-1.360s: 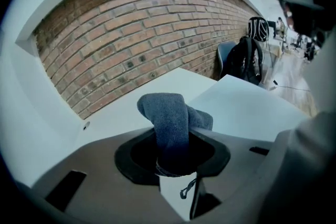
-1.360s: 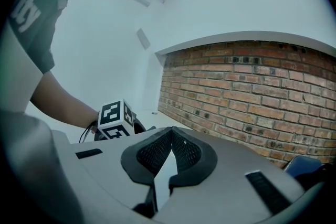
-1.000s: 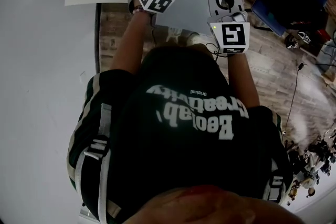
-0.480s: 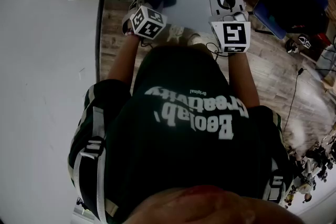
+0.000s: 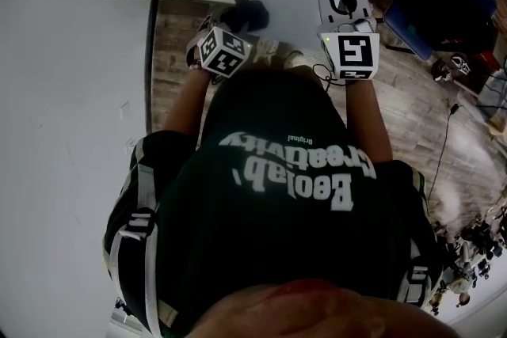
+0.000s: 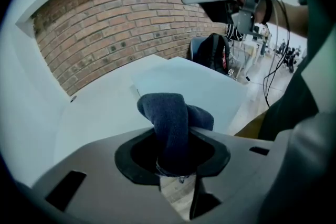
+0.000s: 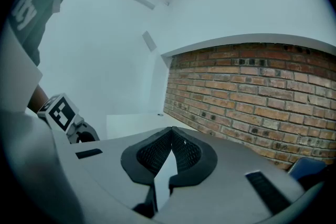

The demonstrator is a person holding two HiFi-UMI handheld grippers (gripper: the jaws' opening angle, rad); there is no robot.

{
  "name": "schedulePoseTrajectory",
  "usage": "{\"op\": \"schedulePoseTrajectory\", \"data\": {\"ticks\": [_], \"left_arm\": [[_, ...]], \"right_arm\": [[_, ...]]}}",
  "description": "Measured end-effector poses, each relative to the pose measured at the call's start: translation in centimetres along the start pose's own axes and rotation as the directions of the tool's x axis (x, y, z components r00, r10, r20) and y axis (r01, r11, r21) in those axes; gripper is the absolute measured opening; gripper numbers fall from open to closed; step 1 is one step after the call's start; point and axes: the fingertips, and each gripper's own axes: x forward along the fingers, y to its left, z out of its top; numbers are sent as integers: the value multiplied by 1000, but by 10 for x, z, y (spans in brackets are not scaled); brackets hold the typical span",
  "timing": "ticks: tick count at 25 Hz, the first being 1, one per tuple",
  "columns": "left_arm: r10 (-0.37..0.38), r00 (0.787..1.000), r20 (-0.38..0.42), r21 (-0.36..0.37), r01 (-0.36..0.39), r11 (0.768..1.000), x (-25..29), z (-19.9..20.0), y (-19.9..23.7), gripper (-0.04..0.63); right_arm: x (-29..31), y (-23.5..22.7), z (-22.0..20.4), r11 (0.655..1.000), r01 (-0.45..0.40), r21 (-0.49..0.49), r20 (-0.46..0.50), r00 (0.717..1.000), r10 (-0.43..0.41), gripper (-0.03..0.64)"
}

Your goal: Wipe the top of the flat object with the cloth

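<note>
Dark-blue cloth (image 6: 170, 128), bunched and clamped in the left tool (image 6: 176, 168), sits at the near corner of the pale flat board (image 6: 210, 92), upper middle of the head view, contact unclear, while the right tool (image 7: 170, 139), jaws together and empty, hovers at the board's right edge.

Material report. My left gripper (image 6: 176, 147) is pinching a cloth (image 6: 168, 113) that is showing a soft, matt, finely ribbed blue weave. Its fingers (image 6: 134, 157) are presenting matt black pads in smooth grey plastic shells. On my right gripper (image 7: 171, 134) the pads are showing a rough grid texture. The flat object (image 6: 205, 86) is appearing smooth and matt, the tabletop (image 6: 100, 113) likewise. The wall (image 6: 115, 18) is showing rough brick, and the floor (image 5: 176, 43) is reading as worn wood planks.
</note>
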Motion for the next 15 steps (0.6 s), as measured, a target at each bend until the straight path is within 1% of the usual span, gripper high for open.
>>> {"op": "schedulePoseTrajectory", "data": {"ticks": [3,7,12,15], "left_arm": [[17,1000,7,17,-18,1000,8,7,8,126],[42,999,35,51,-43,998,25,26,27,126],[74,995,69,126,-83,989,60,73,60,126],[93,992,88,148,-106,983,81,100,82,126]], "right_arm": [[0,-3,-3,1000,9,-1,-9,1000,-9,-5],[-3,-5,-4,999,34,-24,-19,999,-34,-5],[-12,-25,-9,995,92,-28,-42,995,-93,-5],[-17,-33,-11,991,133,-27,-53,990,-134,-5]]}}
